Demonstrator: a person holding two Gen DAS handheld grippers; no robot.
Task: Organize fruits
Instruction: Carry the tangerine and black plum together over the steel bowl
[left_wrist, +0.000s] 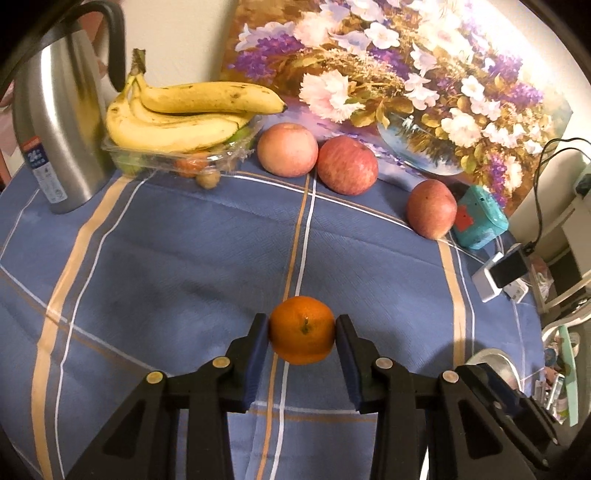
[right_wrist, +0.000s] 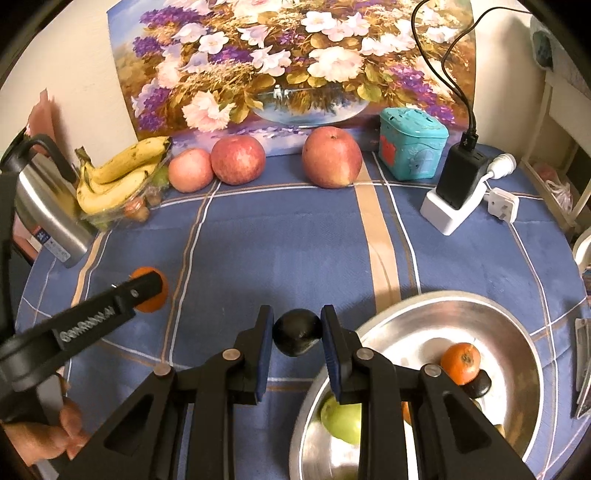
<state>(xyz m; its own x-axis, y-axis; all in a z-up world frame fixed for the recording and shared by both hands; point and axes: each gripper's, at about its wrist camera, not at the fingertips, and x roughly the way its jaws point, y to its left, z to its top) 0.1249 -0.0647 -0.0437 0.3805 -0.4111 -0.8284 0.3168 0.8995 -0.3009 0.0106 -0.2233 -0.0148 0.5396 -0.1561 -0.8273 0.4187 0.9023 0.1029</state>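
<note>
Between the two blue pads of the left gripper (left_wrist: 301, 328), in the left wrist view, sits an orange (left_wrist: 301, 329), clamped on both sides with its stem dimple facing the camera. It is held over the blue plaid cloth of the counter (left_wrist: 184, 258). Far back along the counter, a bunch of bananas (left_wrist: 181, 110) lies on top of a clear plastic tray (left_wrist: 162, 158) of small fruit, just beside a steel kettle (left_wrist: 59, 125). Three red apples stand in front of a flower painting (left_wrist: 388, 74): one (left_wrist: 287, 149) touching the next (left_wrist: 347, 165), the third (left_wrist: 431, 208) apart to the right, close to a teal box (left_wrist: 480, 218). The right gripper's black frame (left_wrist: 495, 406) shows at the lower right, with the rim of a steel bowl (left_wrist: 491, 356) behind it.

Seen from the right wrist, the right gripper (right_wrist: 296, 332) holds a dark round fruit (right_wrist: 296, 332) pinched between its pads, just left of the bowl's rim (right_wrist: 443, 299) and not over it. Inside the bowl lie a small orange fruit (right_wrist: 460, 363) resting against a dark one (right_wrist: 480, 384), and a green fruit (right_wrist: 343, 421) partly hidden behind the gripper's finger. To the left, the left gripper (right_wrist: 147, 291) is closed on the orange (right_wrist: 153, 295), well apart from the bowl, with the person's left hand (right_wrist: 48, 432) on its handle. The bananas (right_wrist: 118, 173), kettle (right_wrist: 48, 218), three apples (right_wrist: 238, 158) and teal box (right_wrist: 412, 144) line the back edge. A black charger (right_wrist: 460, 177) stands in a white block to the right.
</note>
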